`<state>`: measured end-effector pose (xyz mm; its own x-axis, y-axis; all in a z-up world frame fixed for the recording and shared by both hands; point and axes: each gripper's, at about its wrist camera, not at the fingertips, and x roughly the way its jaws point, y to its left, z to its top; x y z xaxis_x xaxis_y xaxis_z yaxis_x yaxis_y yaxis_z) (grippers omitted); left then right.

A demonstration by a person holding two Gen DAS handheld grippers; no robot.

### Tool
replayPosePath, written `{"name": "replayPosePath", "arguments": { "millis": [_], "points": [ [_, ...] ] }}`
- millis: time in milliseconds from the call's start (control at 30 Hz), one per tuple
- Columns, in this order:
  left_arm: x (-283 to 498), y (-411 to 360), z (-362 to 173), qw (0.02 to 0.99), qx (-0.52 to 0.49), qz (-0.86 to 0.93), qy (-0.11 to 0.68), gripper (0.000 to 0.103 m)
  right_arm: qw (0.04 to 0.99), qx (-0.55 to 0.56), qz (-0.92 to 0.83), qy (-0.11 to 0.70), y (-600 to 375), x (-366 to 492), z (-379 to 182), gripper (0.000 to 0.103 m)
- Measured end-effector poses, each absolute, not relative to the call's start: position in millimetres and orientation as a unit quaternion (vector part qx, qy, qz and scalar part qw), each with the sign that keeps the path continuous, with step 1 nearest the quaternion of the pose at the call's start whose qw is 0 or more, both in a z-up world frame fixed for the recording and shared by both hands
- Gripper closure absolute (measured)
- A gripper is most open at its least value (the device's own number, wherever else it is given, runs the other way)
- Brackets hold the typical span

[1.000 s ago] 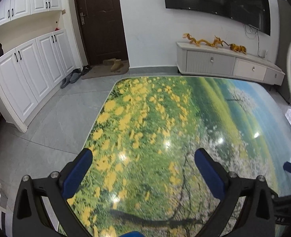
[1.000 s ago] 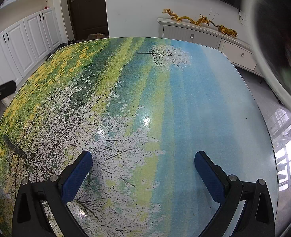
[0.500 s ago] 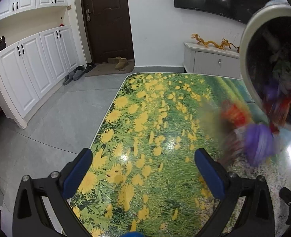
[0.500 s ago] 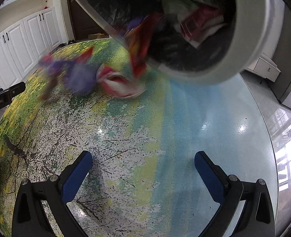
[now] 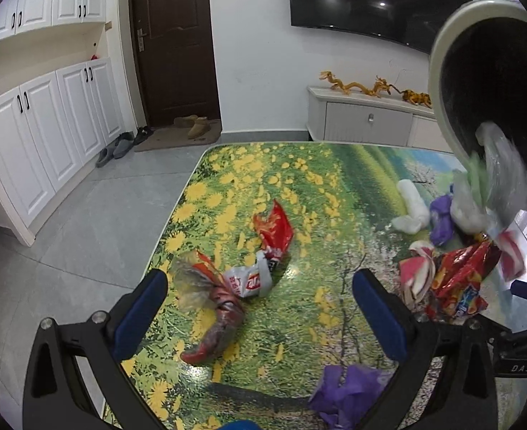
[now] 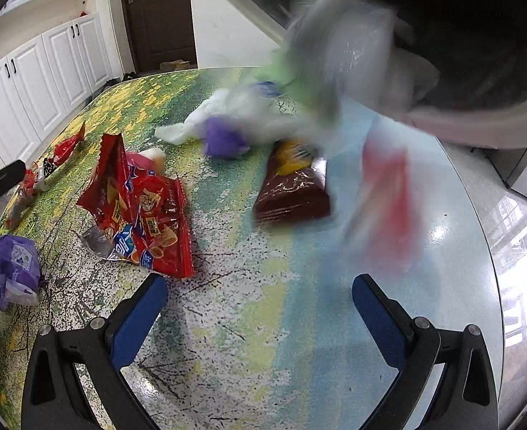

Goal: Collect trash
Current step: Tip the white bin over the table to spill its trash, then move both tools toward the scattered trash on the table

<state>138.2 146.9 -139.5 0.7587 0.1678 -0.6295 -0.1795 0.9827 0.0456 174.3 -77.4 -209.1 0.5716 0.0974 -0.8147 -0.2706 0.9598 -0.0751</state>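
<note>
— Where's the trash?
— Ahead of your fingers: red snack bag (image 6: 138,211) beyond your right gripper (image 6: 260,308), crumpled wrapper (image 5: 213,308) between your left gripper's (image 5: 260,308) fingers, on the table (image 6: 263,322).
— My fingers?
— Both pairs spread, holding nothing.

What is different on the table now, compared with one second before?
The tilted bin came in from the right and spilled trash: a red snack bag, a dark red packet and purple wrappers now lie on the table; more is falling. Both grippers stayed open, holding nothing.
</note>
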Motion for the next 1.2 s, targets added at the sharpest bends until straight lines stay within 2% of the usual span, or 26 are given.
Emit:
{"name": "replayPosePath", "arguments": {
  "millis": [500,933,1200],
  "points": [
    [127,115,-85,0.953,0.013,0.080,0.293,0.000,0.882,-0.096,0.104,0.450,-77,173,-210,0.000],
    [135,70,-97,0.937,0.042,0.064,0.341,0.000,0.882,-0.096,0.104,0.450,-77,173,-210,0.000],
    [128,63,-91,0.940,0.038,0.052,0.336,0.000,0.882,-0.096,0.104,0.450,-77,173,-210,0.000]
  ]
}}
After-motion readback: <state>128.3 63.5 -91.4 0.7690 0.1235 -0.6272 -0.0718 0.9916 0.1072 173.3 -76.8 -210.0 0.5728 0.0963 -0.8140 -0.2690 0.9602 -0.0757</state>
